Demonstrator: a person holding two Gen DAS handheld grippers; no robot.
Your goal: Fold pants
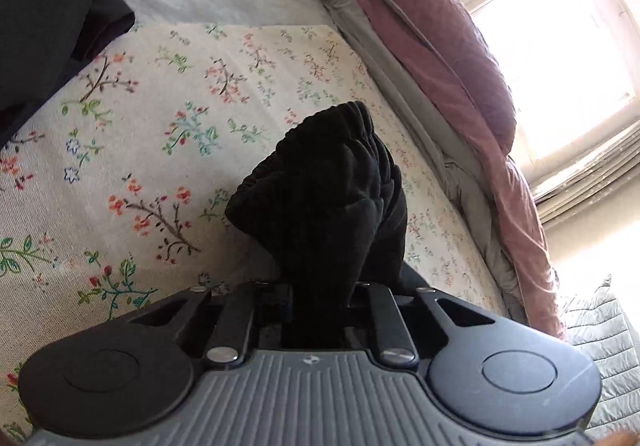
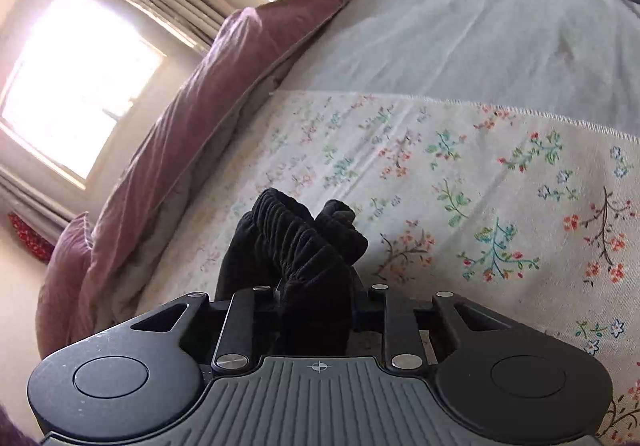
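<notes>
Left wrist: left gripper (image 1: pixel 320 286) clenched on black pants (image 1: pixel 332 181); right gripper (image 2: pixel 316 294) likewise. Waistband bunches ahead of both, above the floral bedspread (image 1: pixel 160 105), pants' length unseen.

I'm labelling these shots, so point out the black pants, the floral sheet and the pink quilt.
black pants (image 1: pixel 332 181), left wrist view, bunched waistband
floral sheet (image 2: pixel 460 181), right wrist view, bare printed area
pink quilt (image 1: pixel 440 45), left wrist view, upper fold
</notes>
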